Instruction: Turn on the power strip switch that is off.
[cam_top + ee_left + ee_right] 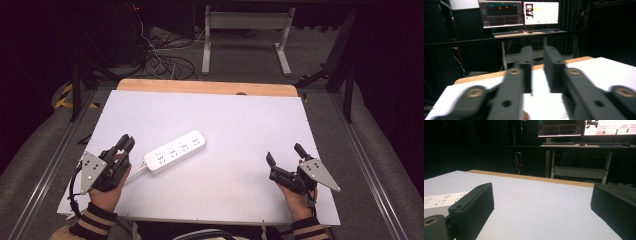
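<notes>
A white power strip [175,151] lies at an angle on the white tabletop [225,115], left of centre, with its cord [136,172] running back toward my left hand. My left gripper [126,141] rests just left of the strip's near end. In the left gripper view its jaws [537,50] stand almost together, with a slim gap and nothing between them. My right gripper [284,152] rests near the front right of the table, open wide and empty. From the right gripper [541,190], the strip [439,199] shows at the far left.
A wooden strip [207,87] edges the table's far side. Beyond it stand a white desk frame [245,30] and loose cables on the floor [160,60]. Lit monitors [519,12] sit on a desk farther back. Metal rails run along both sides of the table.
</notes>
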Demonstrator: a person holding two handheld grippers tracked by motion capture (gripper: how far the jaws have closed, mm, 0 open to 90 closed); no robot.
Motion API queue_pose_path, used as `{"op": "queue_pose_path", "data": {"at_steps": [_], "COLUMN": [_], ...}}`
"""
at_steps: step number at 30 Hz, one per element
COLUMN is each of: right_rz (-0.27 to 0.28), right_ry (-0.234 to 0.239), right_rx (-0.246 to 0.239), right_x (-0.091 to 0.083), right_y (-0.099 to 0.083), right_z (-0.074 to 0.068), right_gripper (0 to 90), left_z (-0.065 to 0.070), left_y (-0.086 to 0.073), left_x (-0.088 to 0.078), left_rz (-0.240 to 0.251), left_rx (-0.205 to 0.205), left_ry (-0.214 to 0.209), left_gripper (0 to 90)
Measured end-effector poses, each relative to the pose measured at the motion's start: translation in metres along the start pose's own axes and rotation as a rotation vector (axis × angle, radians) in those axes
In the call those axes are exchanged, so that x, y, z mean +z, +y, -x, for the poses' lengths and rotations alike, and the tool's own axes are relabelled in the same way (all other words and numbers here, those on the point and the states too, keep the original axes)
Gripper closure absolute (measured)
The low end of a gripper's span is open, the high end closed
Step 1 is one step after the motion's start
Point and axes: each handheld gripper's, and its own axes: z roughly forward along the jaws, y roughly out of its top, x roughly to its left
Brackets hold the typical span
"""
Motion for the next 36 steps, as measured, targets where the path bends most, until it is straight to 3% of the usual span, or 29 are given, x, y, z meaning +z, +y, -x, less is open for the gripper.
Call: {"op": "queue_pose_path", "data": {"at_steps": [2, 12, 14, 15, 16, 19, 22, 27, 28, 29, 31, 33, 35, 36], "right_rz": [-0.001, -0.015, -0.022, -0.023, -0.025, -0.029, -0.032, -0.036, -0.039, -0.041, -0.042, -0.043, -0.047, -0.051], "right_ry": [0.001, 0.009, 0.008, 0.007, 0.008, 0.011, 0.009, 0.008, 0.005, 0.003, 0.003, -0.004, -0.006, -0.005], "right_rx": [0.002, 0.002, 0.003, 0.0, 0.0, -0.003, -0.003, 0.001, 0.001, 0.0, 0.002, 0.008, 0.009, 0.01], "right_x": [0.0, 0.001, 0.001, 0.001, 0.001, 0.002, 0.002, 0.001, 0.001, 0.001, 0.0, 0.001, 0.002, 0.002], "right_y": [0.0, 0.0, -0.001, -0.001, -0.001, -0.001, -0.001, -0.002, -0.002, -0.002, -0.002, -0.002, -0.003, -0.003], "right_z": [0.0, 0.0, -0.001, 0.0, 0.0, -0.001, -0.001, 0.0, 0.0, 0.001, 0.001, 0.002, 0.002, 0.002], "right_gripper": [5.4, 6.5, 6.6, 6.7, 6.7, 6.7, 6.7, 6.8, 6.8, 6.8, 6.8, 6.8, 6.8, 6.8], "left_z": [0.0, 0.003, 0.002, 0.002, 0.003, 0.004, 0.005, 0.004, 0.003, 0.003, 0.001, -0.001, -0.005, -0.005], "left_y": [0.001, 0.001, 0.001, 0.001, 0.0, -0.001, -0.003, -0.003, 0.003, 0.008, 0.014, 0.026, 0.034, 0.034], "left_x": [0.0, 0.004, 0.009, 0.009, 0.014, 0.021, 0.036, 0.047, 0.054, 0.057, 0.06, 0.066, 0.077, 0.077], "left_rz": [0.0, -0.067, -0.12, -0.12, -0.164, -0.206, -0.274, -0.328, -0.367, -0.378, -0.389, -0.432, -0.515, -0.515], "left_rx": [-0.002, 0.053, 0.044, 0.044, 0.064, 0.049, 0.068, 0.073, 0.087, 0.111, 0.114, 0.096, 0.058, 0.058], "left_ry": [-0.011, -0.053, -0.08, -0.08, -0.085, -0.093, -0.1, -0.104, -0.113, -0.105, -0.106, -0.115, -0.163, -0.163], "left_gripper": [89.7, 90.0, 90.0, 90.0, 90.0, 90.0, 90.0, 90.0, 90.0, 90.0, 90.0, 90.0, 90.0, 90.0]}}
